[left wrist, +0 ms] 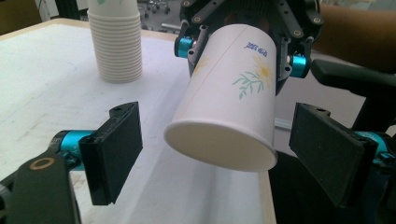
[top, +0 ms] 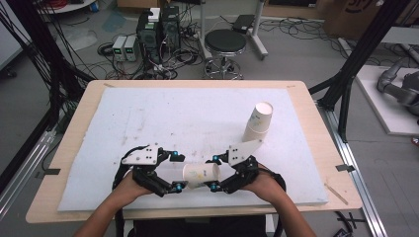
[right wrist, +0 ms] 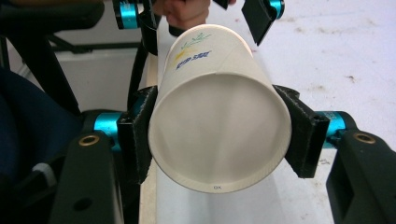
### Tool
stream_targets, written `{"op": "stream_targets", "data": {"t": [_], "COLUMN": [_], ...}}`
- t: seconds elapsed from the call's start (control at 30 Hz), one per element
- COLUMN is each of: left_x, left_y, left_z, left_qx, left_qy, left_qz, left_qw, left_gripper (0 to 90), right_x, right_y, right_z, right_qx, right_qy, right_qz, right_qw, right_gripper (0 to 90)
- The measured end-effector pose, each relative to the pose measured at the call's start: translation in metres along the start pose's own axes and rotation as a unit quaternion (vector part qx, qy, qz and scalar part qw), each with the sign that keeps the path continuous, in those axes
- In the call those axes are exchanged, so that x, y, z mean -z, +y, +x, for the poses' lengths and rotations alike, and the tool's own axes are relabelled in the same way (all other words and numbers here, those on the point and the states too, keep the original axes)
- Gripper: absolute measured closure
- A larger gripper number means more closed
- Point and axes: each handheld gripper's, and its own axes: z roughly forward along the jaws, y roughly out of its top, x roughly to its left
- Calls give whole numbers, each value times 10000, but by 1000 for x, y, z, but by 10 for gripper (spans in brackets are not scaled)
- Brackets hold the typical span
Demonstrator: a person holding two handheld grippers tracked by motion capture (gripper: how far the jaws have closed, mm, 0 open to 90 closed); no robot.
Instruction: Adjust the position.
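The table (top: 306,106) carries a white foam sheet (top: 188,118) over most of its top. At about two o'clock on the sheet stands a stack of paper cups (top: 258,122), leaning a little; in the left gripper view the stack (left wrist: 116,44) rises at eleven o'clock. Near the six o'clock edge of the sheet a single paper cup (top: 200,175) is held on its side between the two hands, off the sheet. The right tongs (top: 215,173) come in from three o'clock and clamp the cup (right wrist: 219,126) near its base, pads pressing both walls. The left tongs (top: 176,172), at nine o'clock of the cup, stand wide, their pads (left wrist: 116,149) either side of the cup's open rim (left wrist: 224,135) and clear of it
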Motion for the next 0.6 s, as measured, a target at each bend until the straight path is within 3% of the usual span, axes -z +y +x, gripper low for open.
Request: {"op": "stream_targets", "data": {"t": [0.2,0.6], "left_x": [-9,-20], "left_y": [0,-1], "left_z": [-5,-8], "left_qx": [-65,-33], "left_qy": [-88,-186], "left_qz": [-174,-360], "left_qw": [9998,9992], "left_gripper": [172,175], "right_x": [7,14], "right_y": [-17,-23], "right_z": [5,5], "right_qx": [-211,-344], "right_qy": [45,193], "right_qz": [-543,-906], "right_qw": [9983,9951], "right_gripper": [370,370]}}
